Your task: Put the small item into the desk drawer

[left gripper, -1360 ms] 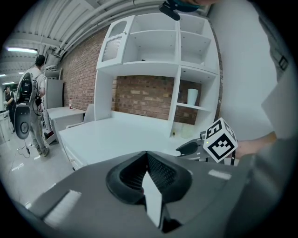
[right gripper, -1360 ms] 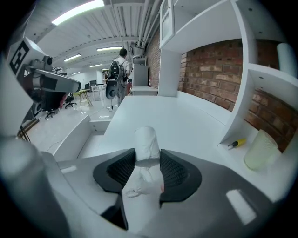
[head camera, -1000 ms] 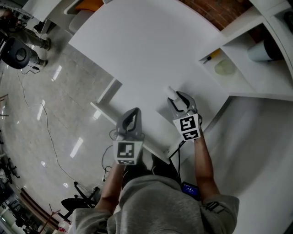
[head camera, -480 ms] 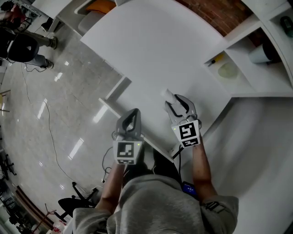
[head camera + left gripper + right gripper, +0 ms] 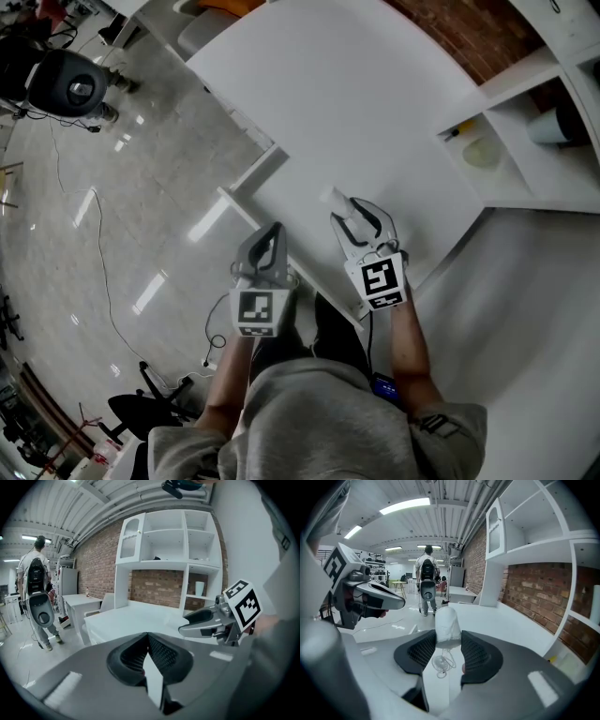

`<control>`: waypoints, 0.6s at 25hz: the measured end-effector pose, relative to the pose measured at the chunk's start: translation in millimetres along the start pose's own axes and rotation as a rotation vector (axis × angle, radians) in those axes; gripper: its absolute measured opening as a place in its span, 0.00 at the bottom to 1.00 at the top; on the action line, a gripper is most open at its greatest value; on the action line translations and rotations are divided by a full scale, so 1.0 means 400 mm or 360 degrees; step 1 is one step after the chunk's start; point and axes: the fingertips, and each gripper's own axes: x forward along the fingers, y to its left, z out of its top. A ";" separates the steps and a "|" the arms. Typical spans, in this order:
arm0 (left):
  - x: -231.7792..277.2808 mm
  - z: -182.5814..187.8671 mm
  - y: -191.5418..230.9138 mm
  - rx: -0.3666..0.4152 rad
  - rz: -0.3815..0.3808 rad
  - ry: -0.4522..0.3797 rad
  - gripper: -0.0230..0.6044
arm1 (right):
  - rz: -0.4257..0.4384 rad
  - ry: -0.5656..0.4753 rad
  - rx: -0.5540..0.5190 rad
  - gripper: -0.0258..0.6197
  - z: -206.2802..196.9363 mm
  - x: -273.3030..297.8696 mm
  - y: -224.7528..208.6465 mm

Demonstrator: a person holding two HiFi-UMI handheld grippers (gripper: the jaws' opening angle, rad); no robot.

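Small item point(image 5: 446, 623) pinched in right claw point(image 5: 447, 641), no drawer open yet
Right claw clamps only the item's lower end. Most of it sticks out past the tips, over the bench point(image 5: 375, 122), so a knock on the bench edge just below the claw could likely tip it or pull it free. A thin looped string point(image 5: 440, 662) hangs behind the pads and may snag on a drawer front. Left claw point(image 5: 149, 641), just left of the right claw, is clenched on nothing. No view shows an open drawer, so fumbling that pull is probably the other risk.
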 end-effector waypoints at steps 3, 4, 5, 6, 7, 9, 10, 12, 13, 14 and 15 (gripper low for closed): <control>-0.011 -0.017 0.022 -0.0013 0.0032 0.0006 0.06 | 0.0067 0.0000 -0.0006 0.31 0.003 0.028 0.033; -0.016 -0.022 0.030 -0.0022 0.0044 0.0008 0.06 | 0.0089 0.0003 -0.0012 0.31 0.004 0.038 0.045; -0.022 -0.027 0.039 -0.0033 0.0057 0.0011 0.06 | 0.0110 0.0010 -0.0018 0.31 0.004 0.048 0.056; -0.027 -0.032 0.048 -0.0044 0.0070 0.0015 0.06 | 0.0130 0.0018 -0.0022 0.31 0.005 0.058 0.067; -0.031 -0.036 0.057 -0.0055 0.0083 0.0018 0.06 | 0.0148 0.0029 -0.0027 0.31 0.004 0.068 0.078; -0.037 -0.048 0.075 -0.0072 0.0107 0.0024 0.06 | 0.0174 0.0049 -0.0037 0.31 -0.001 0.090 0.097; -0.038 -0.056 0.083 -0.0080 0.0117 0.0027 0.06 | 0.0187 0.0057 -0.0037 0.31 -0.006 0.102 0.105; -0.036 -0.077 0.095 -0.0090 0.0138 0.0038 0.06 | 0.0220 0.0070 -0.0021 0.31 -0.021 0.126 0.119; -0.034 -0.087 0.101 -0.0094 0.0146 0.0045 0.06 | 0.0236 0.0078 -0.0013 0.31 -0.028 0.138 0.126; -0.033 -0.096 0.108 -0.0100 0.0153 0.0051 0.06 | 0.0250 0.0088 -0.0009 0.31 -0.036 0.151 0.132; -0.032 -0.104 0.115 -0.0107 0.0160 0.0058 0.06 | 0.0262 0.0099 -0.0003 0.31 -0.043 0.164 0.139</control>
